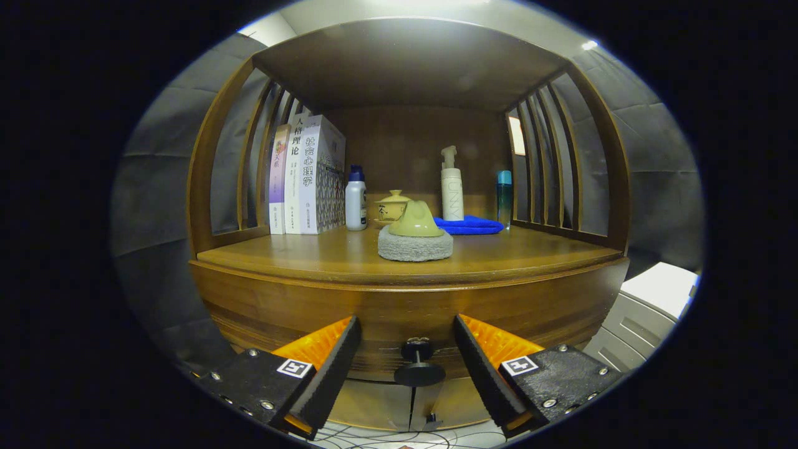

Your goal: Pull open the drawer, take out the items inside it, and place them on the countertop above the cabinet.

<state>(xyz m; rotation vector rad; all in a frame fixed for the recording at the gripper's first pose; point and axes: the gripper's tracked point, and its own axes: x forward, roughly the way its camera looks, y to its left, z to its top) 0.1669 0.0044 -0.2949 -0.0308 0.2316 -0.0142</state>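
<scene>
My gripper (406,358) sits nearest, its two fingers spread wide apart and holding nothing, one finger (330,368) at seven o'clock and the other at five o'clock. Between them, touching neither, is the round dark knob (419,365) of the drawer (399,312), dead ahead at six o'clock. The drawer front is closed, a curved band of brown wood just under the countertop (349,255), so I cannot see what lies inside it. Beyond the knob, at about twelve o'clock from it, a gray scrubbing pad with a yellow-green handle (416,234) rests on the countertop near its front edge. Behind the pad stands a small yellow lidded cup (391,206), partly hidden by the handle. At ten o'clock from the pad a row of upright books (305,178) leans against the slatted left side of the cabinet, and just beside them stands a white bottle with a blue cap (356,199). At one o'clock from the pad a white pump bottle (452,187) stands by the back wall, with a folded blue cloth (471,226) lying in front of it. At two o'clock a slim teal bottle (504,199) stands just beside the cloth, close to the slatted right side. Far off at four o'clock, beside the cabinet, is a white cabinet with drawers (648,312).
</scene>
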